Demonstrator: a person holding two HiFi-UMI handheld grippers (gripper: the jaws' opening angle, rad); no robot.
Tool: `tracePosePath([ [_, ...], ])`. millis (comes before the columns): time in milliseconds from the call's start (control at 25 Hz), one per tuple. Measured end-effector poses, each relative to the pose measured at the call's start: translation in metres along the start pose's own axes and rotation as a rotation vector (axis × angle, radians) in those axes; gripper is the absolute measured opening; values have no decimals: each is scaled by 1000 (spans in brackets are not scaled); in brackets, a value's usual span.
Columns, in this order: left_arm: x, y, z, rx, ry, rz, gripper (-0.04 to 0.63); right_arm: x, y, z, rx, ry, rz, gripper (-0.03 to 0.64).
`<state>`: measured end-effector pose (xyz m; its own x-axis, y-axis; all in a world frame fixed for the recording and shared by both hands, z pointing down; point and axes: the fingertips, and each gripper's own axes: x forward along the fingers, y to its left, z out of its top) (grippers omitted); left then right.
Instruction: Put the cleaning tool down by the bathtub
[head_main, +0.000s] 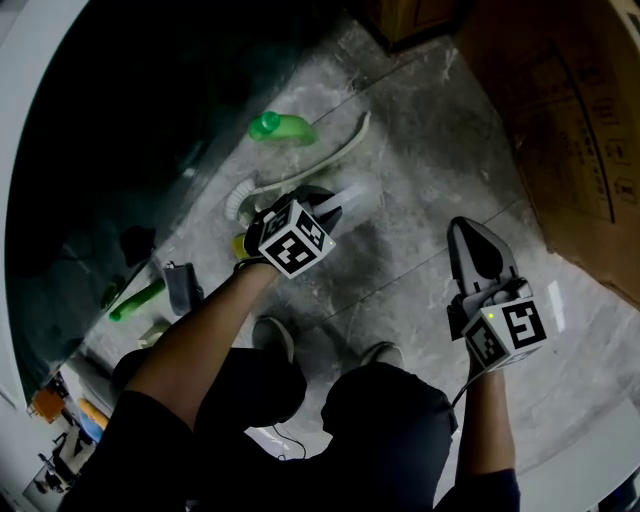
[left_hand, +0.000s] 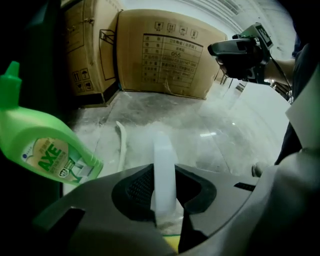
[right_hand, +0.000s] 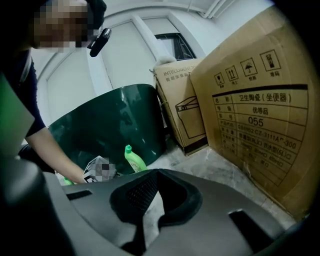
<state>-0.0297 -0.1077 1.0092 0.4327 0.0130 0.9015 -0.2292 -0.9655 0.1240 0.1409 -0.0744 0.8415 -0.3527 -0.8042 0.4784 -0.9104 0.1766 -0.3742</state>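
Note:
My left gripper (head_main: 326, 206) is shut on the translucent white handle (head_main: 358, 194) of a cleaning tool, low over the marble floor beside the dark green bathtub (head_main: 110, 170). In the left gripper view the handle (left_hand: 164, 165) stands upright between the pads, with a yellow part (left_hand: 171, 243) at the bottom edge. My right gripper (head_main: 464, 232) hangs further right, shut with nothing in it; its pads (right_hand: 150, 187) meet in the right gripper view.
A green detergent bottle (head_main: 281, 127) (left_hand: 45, 147) (right_hand: 134, 159) and a white brush with a curved handle (head_main: 318, 162) lie by the tub. Cardboard boxes (head_main: 560, 120) (right_hand: 260, 125) stand at the right. A green item (head_main: 136, 300) and a dark object (head_main: 182, 287) lie lower left.

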Motion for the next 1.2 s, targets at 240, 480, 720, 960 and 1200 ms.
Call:
tracePosePath([
  [240, 16, 3, -3, 14, 31, -3, 101, 4, -8, -10, 5, 3, -6, 5],
  [480, 27, 1, -2, 35, 34, -2, 101, 9, -4, -10, 45, -28, 9, 5],
  [720, 32, 1, 1, 24, 19, 9, 103, 14, -5, -15, 51, -30, 14, 5],
  [960, 35, 2, 2, 16, 14, 18, 103, 14, -4, -15, 51, -36, 14, 5],
  [1200, 33, 1, 2, 11, 22, 8, 106, 11, -8, -17, 58, -28, -1, 5],
])
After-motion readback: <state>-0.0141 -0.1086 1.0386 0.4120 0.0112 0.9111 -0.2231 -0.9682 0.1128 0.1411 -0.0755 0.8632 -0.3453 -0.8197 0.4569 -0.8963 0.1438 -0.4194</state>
